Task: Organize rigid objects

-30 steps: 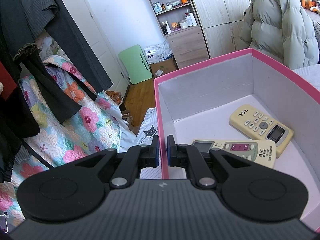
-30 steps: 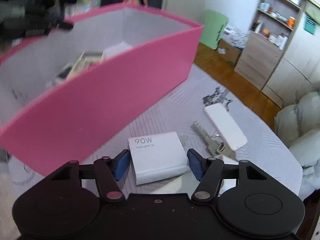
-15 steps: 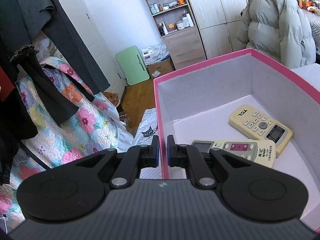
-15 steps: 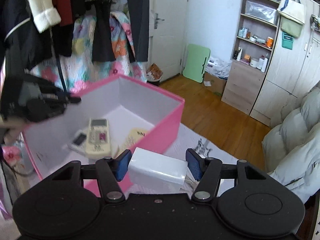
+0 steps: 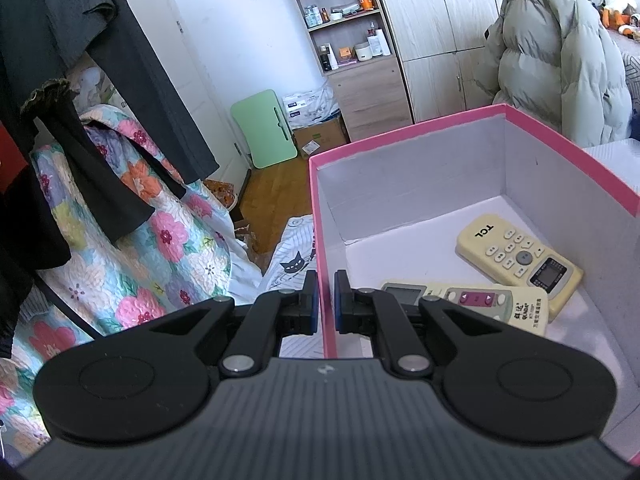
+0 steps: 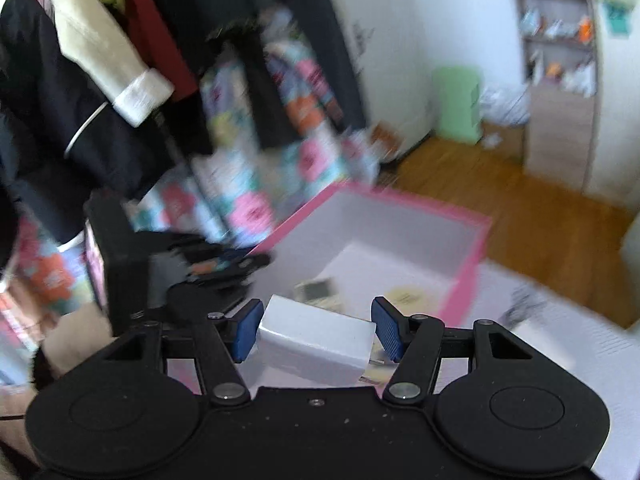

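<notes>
My left gripper is shut on the left wall of the pink box, one finger inside and one outside. Two cream remote controls lie on the box floor: a TCL remote and a second remote partly under it. My right gripper is shut on a white charger block and holds it in the air above the near side of the pink box. The left gripper shows blurred on the box's left wall in the right wrist view.
Dark clothes hang over a floral quilt to the left. A green folding table, a shelf unit and a puffy coat stand behind the box. The right wrist view is motion-blurred.
My right gripper closed on the white charger, lifted it off the bed cover and carried it left over the pink box. My left gripper kept its hold on the box wall.
</notes>
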Action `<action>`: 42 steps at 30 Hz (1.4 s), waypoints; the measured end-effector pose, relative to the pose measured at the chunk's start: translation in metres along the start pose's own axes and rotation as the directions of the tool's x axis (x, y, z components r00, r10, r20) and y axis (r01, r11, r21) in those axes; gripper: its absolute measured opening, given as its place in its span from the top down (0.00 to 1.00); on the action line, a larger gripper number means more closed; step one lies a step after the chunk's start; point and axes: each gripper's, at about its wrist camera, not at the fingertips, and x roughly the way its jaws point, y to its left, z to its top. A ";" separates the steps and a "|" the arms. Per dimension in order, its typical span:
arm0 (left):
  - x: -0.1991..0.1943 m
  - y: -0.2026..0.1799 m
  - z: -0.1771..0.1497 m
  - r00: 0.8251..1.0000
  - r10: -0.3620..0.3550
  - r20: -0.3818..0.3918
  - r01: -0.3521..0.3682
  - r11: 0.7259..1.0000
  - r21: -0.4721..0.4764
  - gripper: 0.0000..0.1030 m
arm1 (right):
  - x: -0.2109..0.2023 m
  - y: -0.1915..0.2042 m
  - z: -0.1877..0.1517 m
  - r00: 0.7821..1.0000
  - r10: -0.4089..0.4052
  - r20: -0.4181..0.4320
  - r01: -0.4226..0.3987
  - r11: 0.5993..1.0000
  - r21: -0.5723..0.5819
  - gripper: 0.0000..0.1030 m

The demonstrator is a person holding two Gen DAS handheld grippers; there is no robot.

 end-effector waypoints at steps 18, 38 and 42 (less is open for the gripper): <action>0.005 -0.001 0.001 0.999 0.001 -0.037 -0.001 1.000 0.005 0.94 | 0.074 0.002 -0.002 0.973 0.097 -0.208 -0.112 0.991 -0.066 0.36; 0.003 -0.011 0.002 0.998 0.042 -0.044 -0.039 0.997 0.070 0.92 | -0.022 -0.108 -0.105 0.951 -0.162 -0.264 0.270 0.852 0.449 0.28; 0.003 -0.010 0.002 0.998 0.048 -0.043 -0.044 0.996 0.083 0.92 | -0.014 -0.092 -0.120 0.920 -0.268 -0.286 0.366 0.851 0.378 0.28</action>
